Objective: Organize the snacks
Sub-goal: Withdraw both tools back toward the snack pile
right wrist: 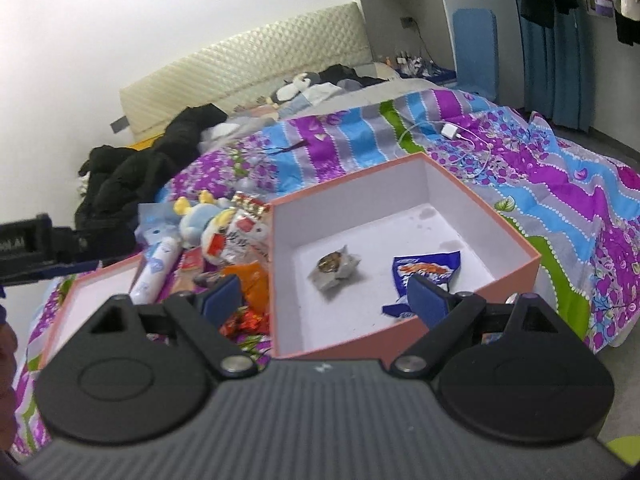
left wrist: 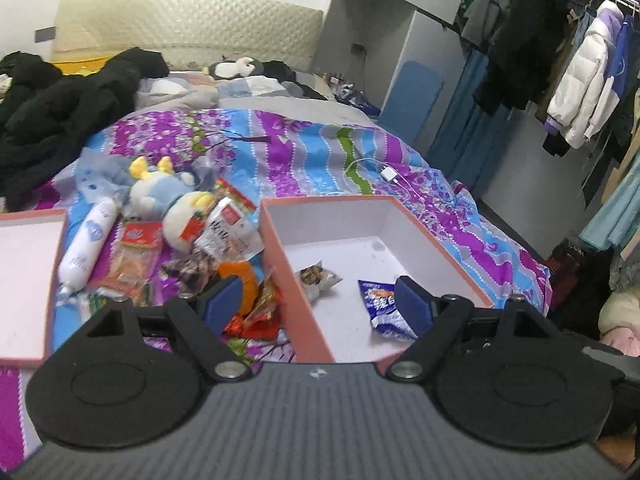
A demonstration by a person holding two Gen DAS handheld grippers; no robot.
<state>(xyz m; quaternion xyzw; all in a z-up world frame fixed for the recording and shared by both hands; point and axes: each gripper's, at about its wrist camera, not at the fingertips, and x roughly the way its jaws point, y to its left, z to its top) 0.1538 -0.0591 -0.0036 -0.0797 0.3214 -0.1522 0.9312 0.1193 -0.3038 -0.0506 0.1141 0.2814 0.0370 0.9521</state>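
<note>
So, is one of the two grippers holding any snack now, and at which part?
Nothing is held. The left gripper and the right gripper are both open, with nothing between their fingers; the blue packet lies in the box.

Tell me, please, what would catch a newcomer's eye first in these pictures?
Probably the pink box, open on the purple floral bedspread, with only a blue snack packet and a small grey wrapper inside. Left of it lies a jumble of snacks around a plush toy.

We see a matt cardboard box (right wrist: 404,344), a glossy blue foil packet (right wrist: 424,272) inside it, a smooth printed cloth bedspread (left wrist: 320,148), and fuzzy plush toys (left wrist: 160,192) far left.
</note>
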